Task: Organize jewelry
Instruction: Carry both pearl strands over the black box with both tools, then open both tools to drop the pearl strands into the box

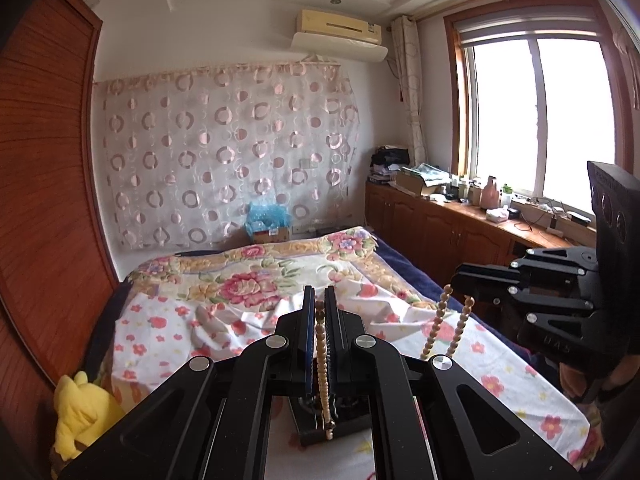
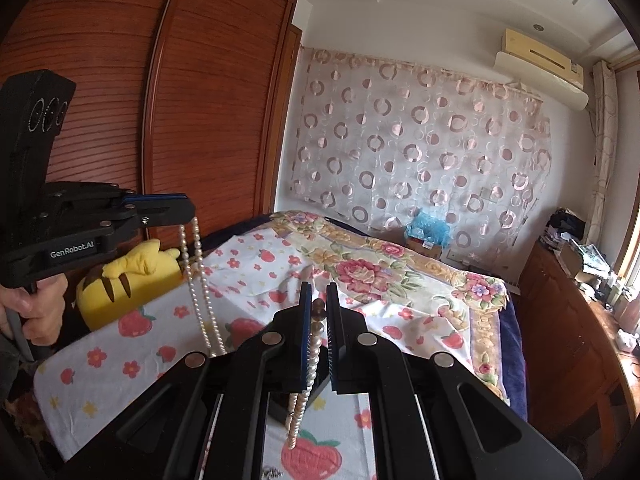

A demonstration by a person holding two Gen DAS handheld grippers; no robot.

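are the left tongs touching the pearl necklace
Touching. The left wrist view shows the left tongs shut on the pearl necklace, beads pinched between the pads; the right wrist view shows strands hanging from them.

The left tool and right tool look like matt black plastic, with round brushed-metal pins at the joints and ribbed blue pads inside the fingers. The pearl necklace is a strand of smooth, glossy cream beads. The bed sheet is soft printed cloth, matt and creased. The yellow plush toy at the left has a fuzzy fabric surface. The wardrobe is reddish wood, slatted, with a semi-gloss varnish. The far curtain is sheer cloth with shiny satin rings.
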